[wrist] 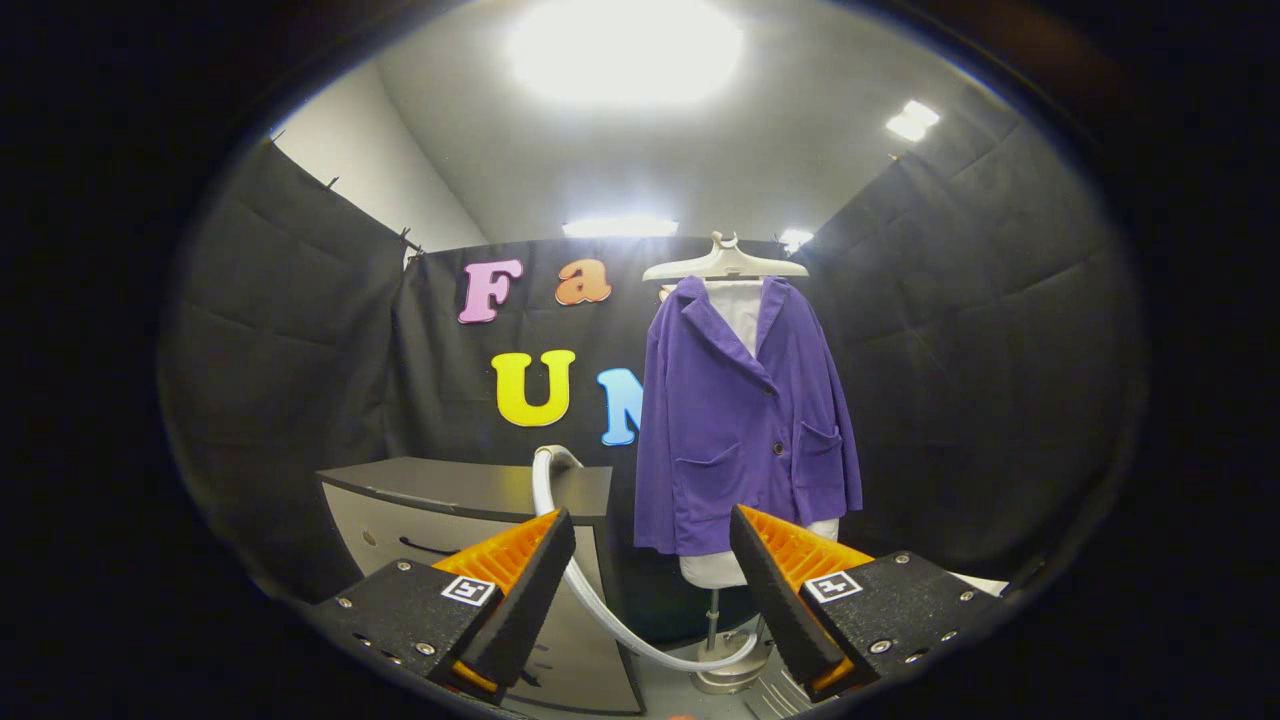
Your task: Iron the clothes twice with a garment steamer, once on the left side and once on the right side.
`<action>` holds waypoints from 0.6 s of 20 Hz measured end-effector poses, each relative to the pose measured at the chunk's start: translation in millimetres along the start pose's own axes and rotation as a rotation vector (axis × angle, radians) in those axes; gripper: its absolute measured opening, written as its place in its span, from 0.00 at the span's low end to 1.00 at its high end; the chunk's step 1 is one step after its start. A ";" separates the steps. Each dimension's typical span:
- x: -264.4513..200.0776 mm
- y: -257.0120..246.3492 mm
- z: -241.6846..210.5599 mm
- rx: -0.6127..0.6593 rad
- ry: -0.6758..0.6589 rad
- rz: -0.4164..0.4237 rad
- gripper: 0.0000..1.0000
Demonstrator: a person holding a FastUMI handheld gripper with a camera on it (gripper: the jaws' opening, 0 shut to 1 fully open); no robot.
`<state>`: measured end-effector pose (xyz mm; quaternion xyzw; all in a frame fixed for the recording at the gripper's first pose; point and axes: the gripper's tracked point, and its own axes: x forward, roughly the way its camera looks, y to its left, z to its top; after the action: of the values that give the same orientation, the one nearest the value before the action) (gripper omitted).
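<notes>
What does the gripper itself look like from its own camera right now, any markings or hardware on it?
The gripper shows two wedge-shaped fingers with ribbed inner faces. Each finger sits on a blocky mount fastened with small silver screws, and each mount carries a square black-and-white fiducial tag. No cable shows on it.

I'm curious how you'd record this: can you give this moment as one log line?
gripper: open, holding nothing | purple jacket: on mannequin, beyond fingers | hose: between fingers | ironing: not begun
</notes>
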<state>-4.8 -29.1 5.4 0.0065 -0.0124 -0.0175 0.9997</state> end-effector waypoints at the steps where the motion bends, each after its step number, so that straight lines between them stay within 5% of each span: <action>1: -0.1 -1.2 -0.6 0.003 0.003 -0.001 0.96; 12: 22.4 21.2 24.1 0.021 -0.001 0.059 0.96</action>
<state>17.7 -9.0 30.3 0.0165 -0.0132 0.0119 0.9997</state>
